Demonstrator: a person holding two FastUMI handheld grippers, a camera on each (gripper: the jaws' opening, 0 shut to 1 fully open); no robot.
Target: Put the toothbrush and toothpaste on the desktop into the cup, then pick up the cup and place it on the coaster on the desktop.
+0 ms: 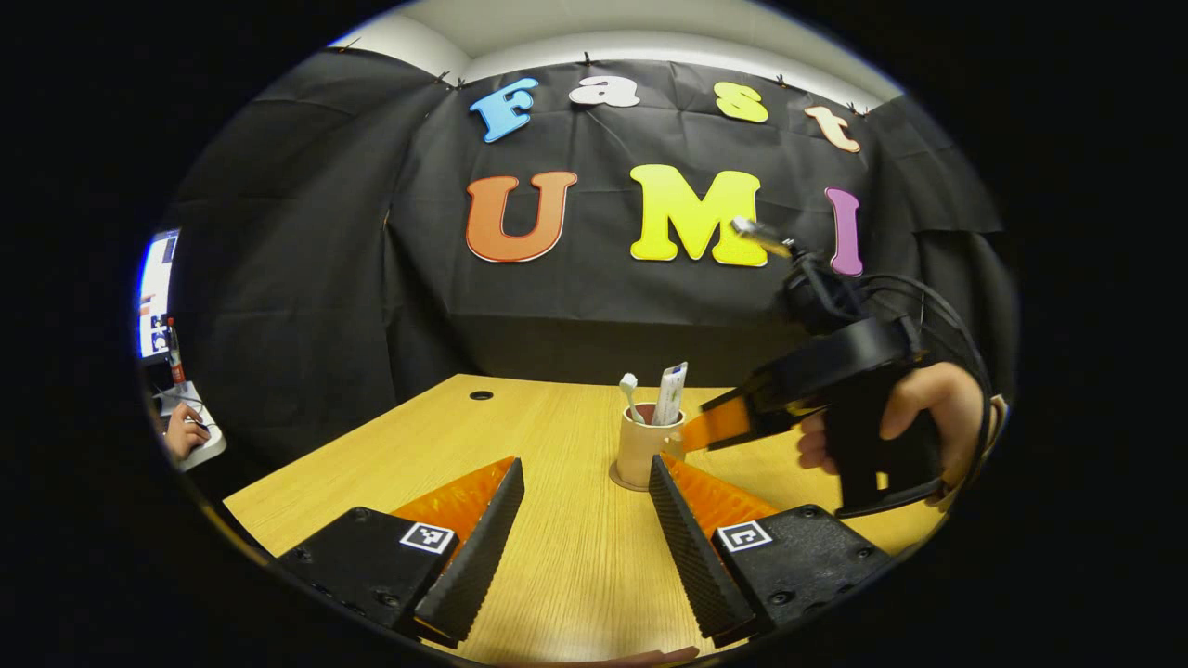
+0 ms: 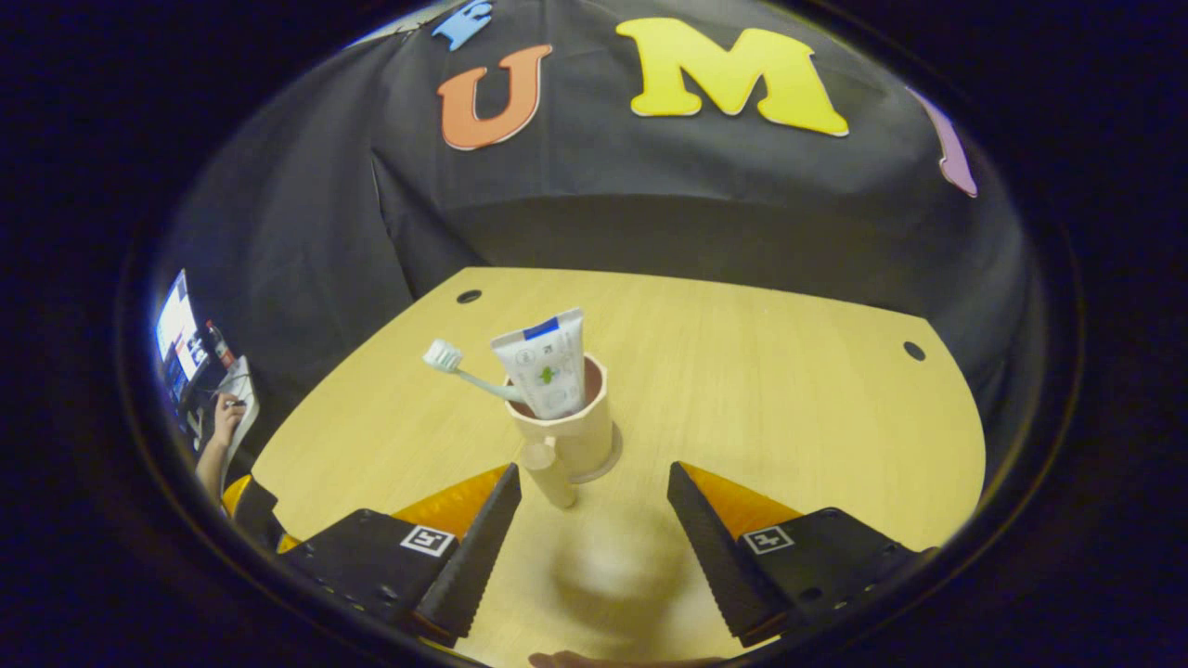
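Note:
A beige cup (image 2: 574,429) stands upright on a round coaster (image 2: 610,466) in the middle of the wooden desktop (image 2: 789,417), its handle (image 2: 549,481) turned toward the camera. A white toothbrush (image 2: 464,373) and a white toothpaste tube (image 2: 548,364) stick up out of it. My right gripper (image 2: 594,547) is open just short of the handle and touches nothing. In the left gripper view the cup (image 1: 643,452) on its coaster (image 1: 624,481) holds the toothbrush (image 1: 629,385) and tube (image 1: 671,393). My left gripper (image 1: 585,533) is open, nearer than the cup. A hand (image 1: 919,404) holds the right gripper beside the cup.
Two cable holes (image 2: 469,297) (image 2: 914,351) sit near the table's far edge. The black cloth wall hangs right behind the table. At the far left, off the table, a person's hand (image 2: 223,413) rests at a desk with a lit screen (image 2: 176,329).

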